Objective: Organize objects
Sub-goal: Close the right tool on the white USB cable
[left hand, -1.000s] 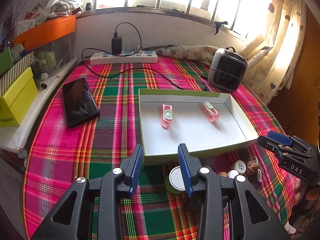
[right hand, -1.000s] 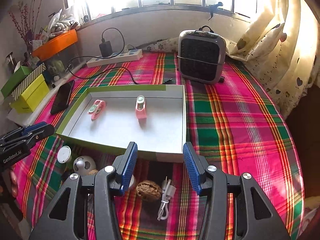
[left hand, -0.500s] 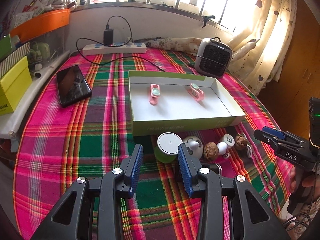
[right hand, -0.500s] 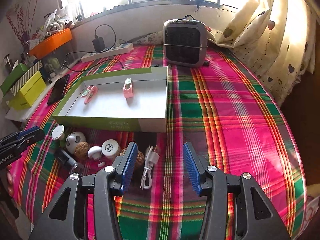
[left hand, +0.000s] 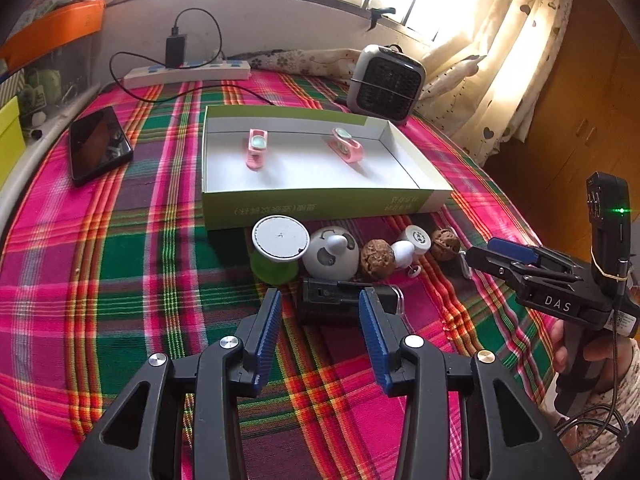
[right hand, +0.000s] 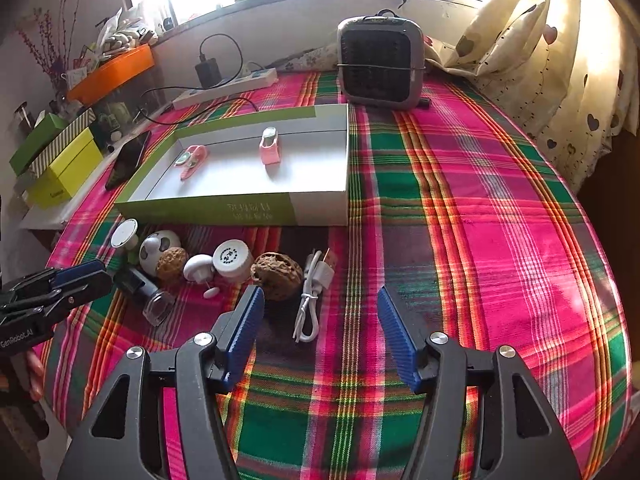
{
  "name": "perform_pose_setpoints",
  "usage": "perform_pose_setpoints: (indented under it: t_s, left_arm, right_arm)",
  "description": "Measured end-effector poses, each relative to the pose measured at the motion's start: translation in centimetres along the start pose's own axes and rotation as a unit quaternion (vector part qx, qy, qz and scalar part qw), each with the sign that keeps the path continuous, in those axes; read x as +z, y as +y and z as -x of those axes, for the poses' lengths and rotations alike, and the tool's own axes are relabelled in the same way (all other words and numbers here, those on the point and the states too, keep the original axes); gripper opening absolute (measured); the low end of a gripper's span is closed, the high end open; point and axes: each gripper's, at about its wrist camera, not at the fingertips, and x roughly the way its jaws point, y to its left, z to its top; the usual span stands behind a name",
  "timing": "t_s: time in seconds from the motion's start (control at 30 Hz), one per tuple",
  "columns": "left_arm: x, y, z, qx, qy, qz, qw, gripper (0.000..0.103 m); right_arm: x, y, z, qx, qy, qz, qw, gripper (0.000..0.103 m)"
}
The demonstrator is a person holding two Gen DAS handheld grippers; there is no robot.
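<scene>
My left gripper (left hand: pixel 320 312) has just been opening and stands spread around the near end of the black rectangular device with a clear cap (left hand: pixel 344 302), not yet pressing it. My right gripper (right hand: pixel 320 316) has also just widened, empty, above the white coiled USB cable (right hand: pixel 312 296). The small things lie crowded in front of the shallow green-and-white cardboard box (left hand: pixel 320 204), which holds two pink clips (left hand: pixel 256 150). If I close carelessly, I may push the wrinkled brown walnut (right hand: pixel 276 274) aside, or the round white ball-shaped toy (left hand: pixel 330 258) rolls. The soft cable can slip out.
</scene>
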Motion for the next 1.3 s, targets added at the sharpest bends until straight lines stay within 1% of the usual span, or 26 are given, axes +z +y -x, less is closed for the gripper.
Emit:
perform_pose_setpoints:
  t_s: [0.13,0.23,0.5,0.6,0.67,0.73,0.8,0.9,1.1,1.3]
  left_arm:
    - [-0.2,-0.4,-0.6,-0.013,0.009,-0.003,0.9999,0.038]
    - [-0.5,-1.2,-0.7,-0.017,0.013,-0.019,0.9996,0.039]
    - [-1.1,-2.7,-0.7,-0.049,0.028,-0.038,0.9977,0.039]
    - [-1.7,-3.8,-0.7,-0.061,0.038,-0.058,0.9957,0.039]
    - [-2.0,-4.4,-0.5,-0.061,0.036,-0.077,0.9945,0.039]
    - [-2.0,-4.7,-0.1,-0.054,0.028,-0.093,0.9938,0.039]
    - [-1.6,-4.5,0.1,-0.051,0.023,-0.093,0.9941,0.039]
    - [-1.1,-4.2,0.1,-0.049,0.017,-0.09,0.9946,0.039]
    - [-0.7,-4.5,-1.0,-0.046,0.028,-0.109,0.9926,0.042]
    - [-0.1,-4.8,-1.9,-0.046,0.029,-0.112,0.9922,0.044]
  right_arm:
    - [-0.4,0.1,-0.7,-0.001,0.011,0.003,1.0,0.06]
    - [-0.8,0.2,-1.2,-0.018,0.022,0.011,1.0,0.06]
    - [-1.0,-1.5,-1.2,-0.049,0.028,0.0,0.998,0.06]
    - [-1.0,-1.7,-1.2,-0.06,0.03,0.002,0.998,0.06]
    - [-1.0,-1.7,-1.1,-0.062,0.03,0.004,0.998,0.06]
    - [-1.0,-1.5,-1.1,-0.056,0.03,0.007,0.998,0.06]
    - [-1.0,-1.3,-1.1,-0.044,0.03,0.014,0.999,0.06]
    - [-0.9,-1.1,-1.3,-0.037,0.028,0.018,0.999,0.06]
    - [-0.6,-0.6,-1.7,-0.028,0.025,0.044,0.998,0.06]
    - [0.0,-0.5,-2.3,-0.027,0.019,0.055,0.998,0.06]
